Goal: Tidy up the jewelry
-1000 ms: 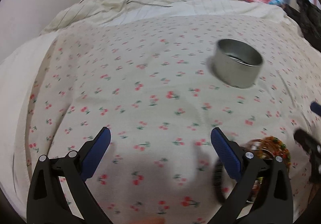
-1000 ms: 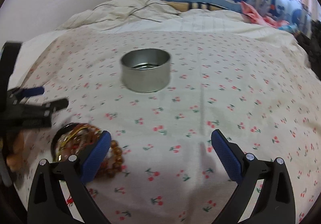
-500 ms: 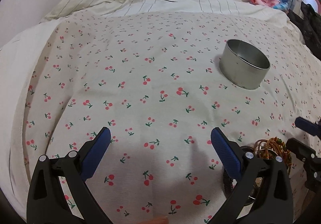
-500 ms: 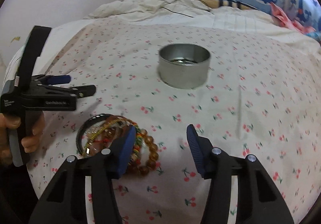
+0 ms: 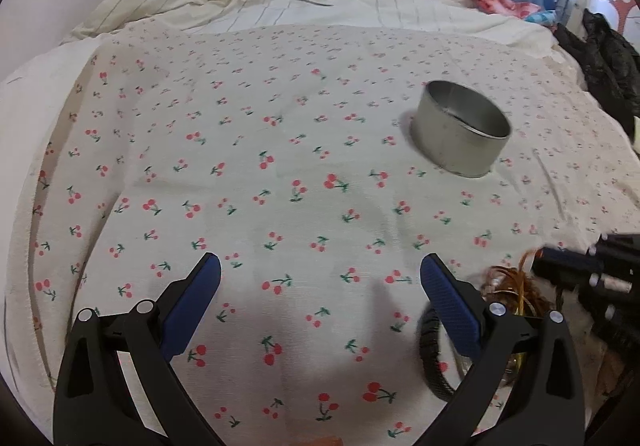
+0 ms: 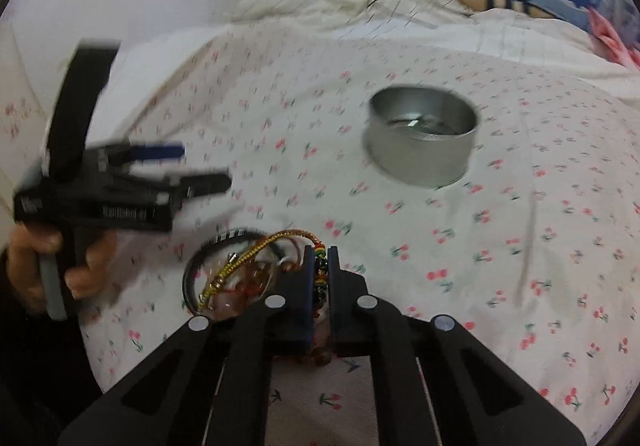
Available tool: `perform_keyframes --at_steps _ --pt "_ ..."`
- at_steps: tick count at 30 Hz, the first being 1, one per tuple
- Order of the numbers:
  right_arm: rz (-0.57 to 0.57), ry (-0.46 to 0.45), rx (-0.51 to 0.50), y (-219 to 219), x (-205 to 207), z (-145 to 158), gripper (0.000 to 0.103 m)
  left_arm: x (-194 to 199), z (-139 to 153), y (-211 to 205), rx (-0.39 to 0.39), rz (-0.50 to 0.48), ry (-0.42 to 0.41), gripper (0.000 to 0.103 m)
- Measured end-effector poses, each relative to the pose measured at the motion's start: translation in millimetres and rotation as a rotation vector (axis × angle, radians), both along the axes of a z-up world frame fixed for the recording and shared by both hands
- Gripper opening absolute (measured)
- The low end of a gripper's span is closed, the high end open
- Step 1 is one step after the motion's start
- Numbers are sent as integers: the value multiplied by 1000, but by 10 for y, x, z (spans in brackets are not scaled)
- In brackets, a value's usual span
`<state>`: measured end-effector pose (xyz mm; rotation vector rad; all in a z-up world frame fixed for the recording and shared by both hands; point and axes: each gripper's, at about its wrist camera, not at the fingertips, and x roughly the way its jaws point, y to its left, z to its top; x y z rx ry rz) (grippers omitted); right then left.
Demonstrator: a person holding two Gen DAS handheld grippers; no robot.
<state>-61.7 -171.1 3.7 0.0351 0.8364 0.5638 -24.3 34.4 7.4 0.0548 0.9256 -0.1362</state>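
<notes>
Both hand-held grippers differ: right hand-held gripper (image 6: 321, 258) pinches the beaded bracelet (image 6: 319, 278); left hand-held gripper (image 5: 320, 298) gapes empty.

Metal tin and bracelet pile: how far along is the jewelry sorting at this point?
Early. Done: the metal tin stands open on the cherry-print sheet, something small and unclear inside. In hand: the right tongs have just closed on a multicoloured beaded bracelet in the bracelet pile. The left tongs are open, empty. Left: lifting it and moving the pile's remaining bracelets.
</notes>
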Motion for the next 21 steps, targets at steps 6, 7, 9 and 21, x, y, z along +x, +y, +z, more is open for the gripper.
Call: perform_keyframes --at_steps 6,7,9,21 --pt "-158 -3 48 -367 72 43 7 -55 28 -122 -95 -109 -7 96" --pt "-188 7 47 -425 105 25 7 -70 27 -175 -117 -148 -5 96" --pt "-239 18 29 -510 147 -13 7 -80 11 -265 -137 -196 4 96" --pt "-338 116 -21 -678 293 -273 7 -35 -157 -573 -213 -299 65 80"
